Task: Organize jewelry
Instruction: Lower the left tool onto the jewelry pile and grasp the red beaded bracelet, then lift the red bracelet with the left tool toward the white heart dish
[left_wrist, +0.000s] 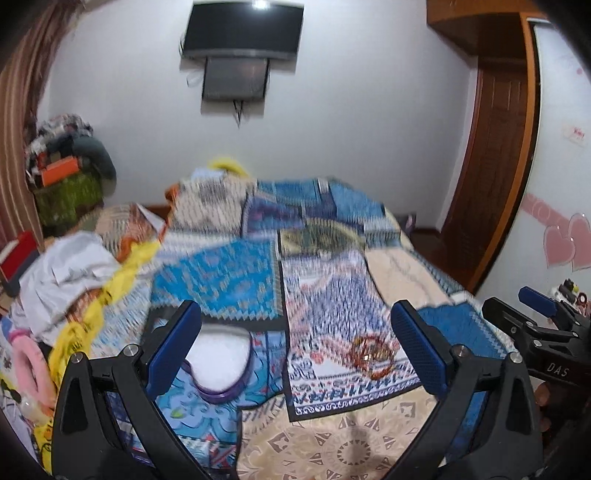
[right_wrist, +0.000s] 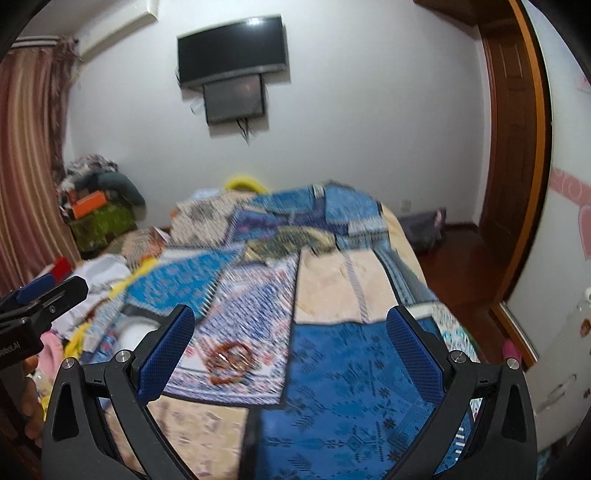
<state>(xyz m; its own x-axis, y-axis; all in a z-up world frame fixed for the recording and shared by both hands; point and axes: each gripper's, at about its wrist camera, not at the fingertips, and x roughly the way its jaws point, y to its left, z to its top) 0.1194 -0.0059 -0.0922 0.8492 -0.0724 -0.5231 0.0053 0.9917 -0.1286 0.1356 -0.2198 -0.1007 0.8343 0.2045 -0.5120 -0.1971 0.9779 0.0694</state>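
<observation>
Left wrist: both tools (left_wrist: 295, 347) (right_wrist: 291, 347) spread apart; bangles (left_wrist: 373, 354) and heart box (left_wrist: 221, 363) lie on the patchwork bedspread (left_wrist: 332, 435).

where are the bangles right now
The bangles lie in a small pile on the patchwork bedspread, right of the heart-shaped box. In the right wrist view they sit just inside the left fingertip.

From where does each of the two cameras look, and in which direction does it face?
Left wrist: on the left gripper, facing along the bed toward the TV wall; its open blue fingers show, the right gripper at right.
Right wrist: on the right gripper, facing likewise; the left gripper shows at left.
Shared: bangles, white heart-shaped box, TV.
</observation>
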